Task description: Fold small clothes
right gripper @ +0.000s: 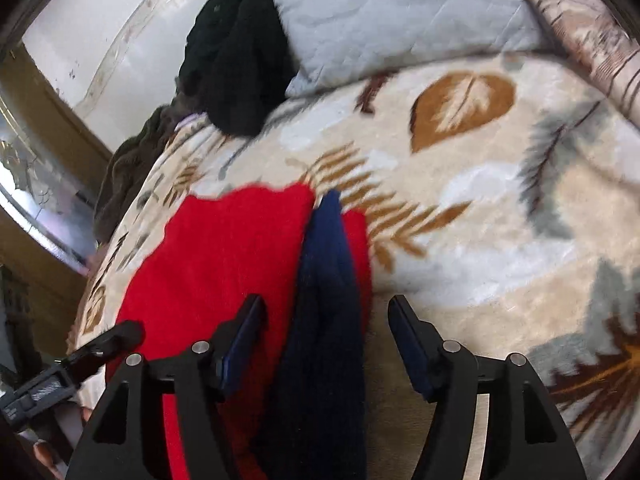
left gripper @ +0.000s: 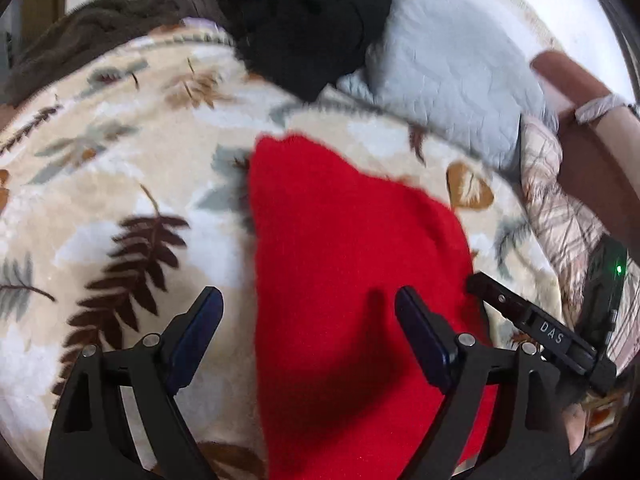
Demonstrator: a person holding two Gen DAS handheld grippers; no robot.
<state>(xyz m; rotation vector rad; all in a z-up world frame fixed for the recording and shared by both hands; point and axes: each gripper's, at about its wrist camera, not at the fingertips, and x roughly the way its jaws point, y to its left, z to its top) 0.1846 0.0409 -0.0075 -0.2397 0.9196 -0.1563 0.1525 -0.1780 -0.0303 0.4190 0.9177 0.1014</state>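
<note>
A red knit garment (left gripper: 352, 280) lies flat on the leaf-patterned blanket (left gripper: 120, 168). My left gripper (left gripper: 308, 300) is open just above its left edge, holding nothing. In the right wrist view the red garment (right gripper: 224, 256) has a dark navy piece (right gripper: 324, 304) lying along its right side. My right gripper (right gripper: 326, 312) is open, its fingers either side of the navy piece, gripping nothing. The right gripper's tip (left gripper: 520, 308) shows at the red garment's right edge in the left wrist view. The left gripper's tip (right gripper: 112, 336) shows at lower left in the right wrist view.
A pile of black clothing (left gripper: 308, 20) and a brown fuzzy blanket (left gripper: 100, 36) lie at the far edge. A pale blue quilted pillow (left gripper: 448, 64) and a patterned cushion (left gripper: 552, 200) sit at the right. A white wall (right gripper: 104, 20) is behind the bed.
</note>
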